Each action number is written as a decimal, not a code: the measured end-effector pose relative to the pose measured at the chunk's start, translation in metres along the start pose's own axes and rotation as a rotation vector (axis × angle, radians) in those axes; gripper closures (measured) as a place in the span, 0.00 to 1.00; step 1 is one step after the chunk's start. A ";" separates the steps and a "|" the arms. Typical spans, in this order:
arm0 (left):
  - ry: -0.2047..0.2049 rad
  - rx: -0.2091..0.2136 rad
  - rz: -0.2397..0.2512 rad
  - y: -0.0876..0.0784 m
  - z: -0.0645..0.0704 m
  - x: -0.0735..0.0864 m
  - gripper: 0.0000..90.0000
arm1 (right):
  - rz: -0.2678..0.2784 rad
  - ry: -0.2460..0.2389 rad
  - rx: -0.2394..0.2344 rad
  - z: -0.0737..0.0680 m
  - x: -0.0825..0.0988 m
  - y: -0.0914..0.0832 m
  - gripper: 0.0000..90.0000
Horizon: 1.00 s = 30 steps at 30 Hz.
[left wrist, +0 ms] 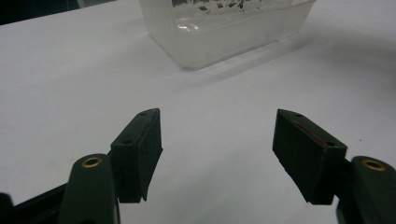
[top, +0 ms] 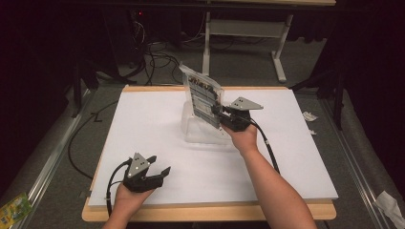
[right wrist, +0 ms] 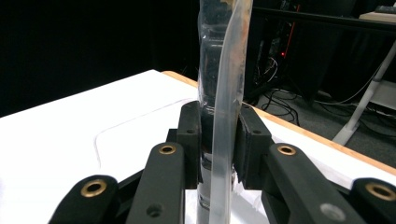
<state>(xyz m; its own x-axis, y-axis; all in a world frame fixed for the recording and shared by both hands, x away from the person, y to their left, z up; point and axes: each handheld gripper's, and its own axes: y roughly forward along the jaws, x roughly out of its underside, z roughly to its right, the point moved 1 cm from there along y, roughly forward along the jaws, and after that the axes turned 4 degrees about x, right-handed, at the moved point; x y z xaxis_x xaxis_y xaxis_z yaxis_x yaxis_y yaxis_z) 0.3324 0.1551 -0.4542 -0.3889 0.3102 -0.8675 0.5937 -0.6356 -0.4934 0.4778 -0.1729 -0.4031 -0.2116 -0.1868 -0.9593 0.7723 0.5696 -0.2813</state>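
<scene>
Near the left front of the table, the left gripper [top: 160,167] is resting with its jaws spread on nothing, well apart from the clear tub [top: 203,131]. Further right, the right gripper [top: 218,112] is pinching the flat clear package [top: 203,95] by its edge, holding it upright with its long axis tilting just above the tub, so this hand is the nearer one.

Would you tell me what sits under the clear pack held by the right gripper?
A clear plastic tub sits below the pack; the pack's lower edge covers part of the tub's inside.

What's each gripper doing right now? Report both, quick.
Left gripper: open, holding nothing.
Right gripper: closed on the clear flat package, held upright.
</scene>
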 end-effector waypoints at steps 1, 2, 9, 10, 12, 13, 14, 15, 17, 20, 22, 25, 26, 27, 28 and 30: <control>0.000 0.000 0.000 0.000 0.000 0.000 0.37 | 0.000 0.000 0.000 0.000 0.000 0.000 0.84; 0.000 -0.002 0.000 0.000 0.000 0.000 0.37 | -0.003 0.003 0.001 0.001 0.003 -0.002 0.84; -0.002 -0.001 -0.003 0.001 0.000 0.000 0.37 | -0.007 0.057 0.006 0.004 0.017 -0.007 0.84; -0.001 -0.001 -0.004 0.001 0.001 0.000 0.37 | -0.007 0.060 0.006 0.005 0.019 -0.007 0.84; 0.001 0.002 -0.008 0.002 0.001 0.000 0.37 | -0.016 0.072 0.007 0.005 0.024 -0.009 0.84; 0.004 0.000 -0.009 0.002 0.001 0.000 0.37 | -0.021 0.076 0.010 0.006 0.026 -0.009 0.84; 0.005 0.002 -0.011 0.002 0.001 0.001 0.37 | -0.021 0.087 0.007 0.006 0.028 -0.010 0.84; 0.005 0.000 -0.011 0.002 0.001 0.001 0.37 | -0.027 0.094 0.007 0.007 0.030 -0.010 0.84; 0.005 0.002 -0.011 0.002 0.001 0.001 0.37 | -0.016 0.113 0.004 0.009 0.035 -0.012 0.84; 0.003 0.004 -0.010 0.002 0.001 0.001 0.37 | -0.023 0.098 0.009 0.007 0.034 -0.013 0.84; 0.004 0.003 -0.009 0.002 0.001 0.000 0.37 | -0.030 0.090 0.015 0.005 0.032 -0.013 0.84; 0.003 0.003 -0.010 0.002 0.001 0.000 0.37 | -0.051 0.083 0.029 0.003 0.031 -0.013 0.83; 0.003 0.003 -0.010 0.002 0.001 0.000 0.37 | -0.056 0.079 0.034 0.003 0.031 -0.012 0.83; 0.003 0.003 -0.010 0.002 0.001 0.000 0.37 | -0.060 0.078 0.035 0.003 0.030 -0.012 0.82; 0.005 0.004 -0.010 0.002 0.001 0.000 0.37 | -0.063 0.077 0.038 0.004 0.029 -0.012 0.82; 0.004 0.003 -0.009 0.001 0.001 0.000 0.37 | -0.076 0.076 0.040 0.004 0.029 -0.012 0.80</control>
<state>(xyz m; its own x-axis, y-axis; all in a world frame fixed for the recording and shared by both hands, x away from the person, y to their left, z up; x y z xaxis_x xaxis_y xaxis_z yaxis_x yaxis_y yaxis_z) 0.3324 0.1535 -0.4552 -0.3914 0.3188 -0.8633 0.5883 -0.6347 -0.5011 0.4651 -0.1887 -0.4270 -0.3140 -0.1657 -0.9348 0.7754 0.5235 -0.3533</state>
